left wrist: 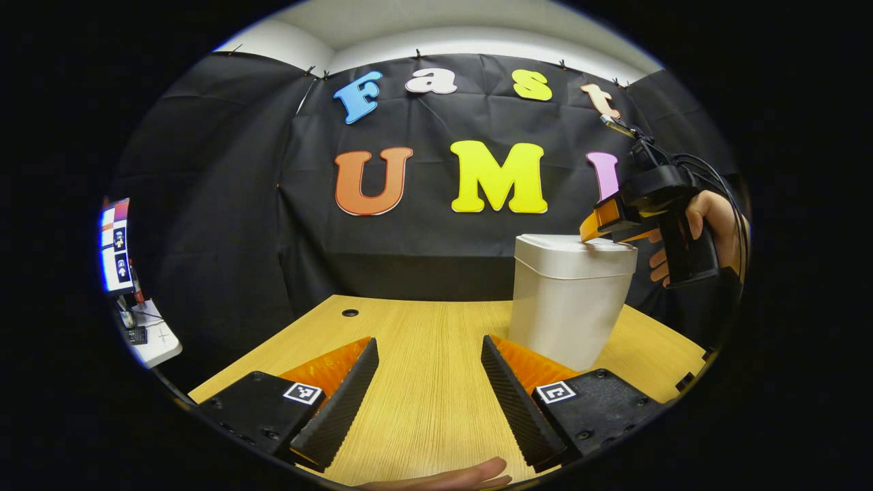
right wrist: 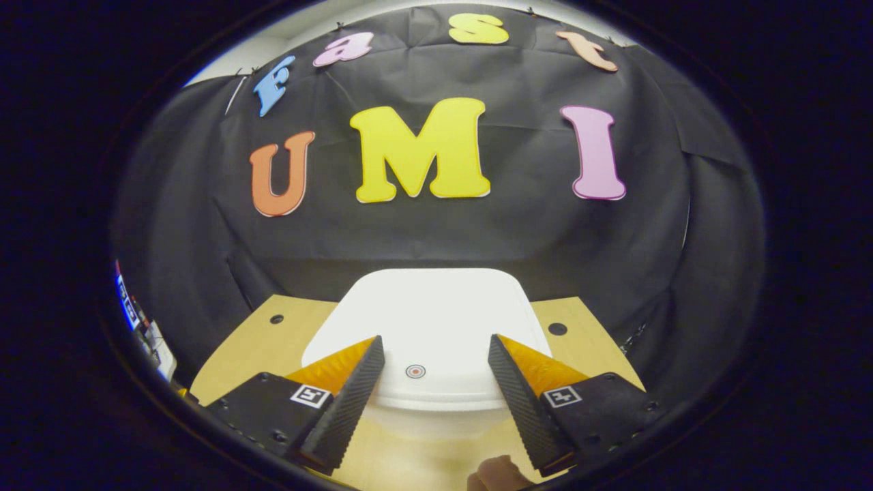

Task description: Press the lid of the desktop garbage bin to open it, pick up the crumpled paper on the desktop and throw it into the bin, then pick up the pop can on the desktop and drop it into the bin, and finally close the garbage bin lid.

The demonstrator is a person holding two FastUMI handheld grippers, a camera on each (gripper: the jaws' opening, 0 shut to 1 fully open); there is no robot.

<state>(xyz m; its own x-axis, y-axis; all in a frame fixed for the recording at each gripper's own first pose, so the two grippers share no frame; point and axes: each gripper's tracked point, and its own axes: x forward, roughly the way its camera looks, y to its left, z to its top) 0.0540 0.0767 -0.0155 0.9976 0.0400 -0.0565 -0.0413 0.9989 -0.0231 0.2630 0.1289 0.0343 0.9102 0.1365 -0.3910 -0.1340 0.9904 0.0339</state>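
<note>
A white desktop bin (left wrist: 566,300) stands on the wooden table (left wrist: 423,409), right of centre, with its lid (left wrist: 576,249) down. In the left gripper view a hand (left wrist: 706,218) holds the right gripper (left wrist: 592,228) just above the lid's top; I cannot tell if it touches. In the right gripper view the flat white lid (right wrist: 430,307) lies directly below, a small round mark (right wrist: 415,371) between the spread fingers of my right gripper (right wrist: 435,344), which is open and holds nothing. My left gripper (left wrist: 430,348) is open over bare tabletop, left of the bin.
A lit screen (left wrist: 114,245) and a small white side table (left wrist: 153,337) with clutter sit far left, off the desk. The tabletop has round holes (left wrist: 350,312) (right wrist: 557,329). The booth's black cloth wall stands close behind the bin. A fingertip (left wrist: 470,476) shows at the bottom edge.
</note>
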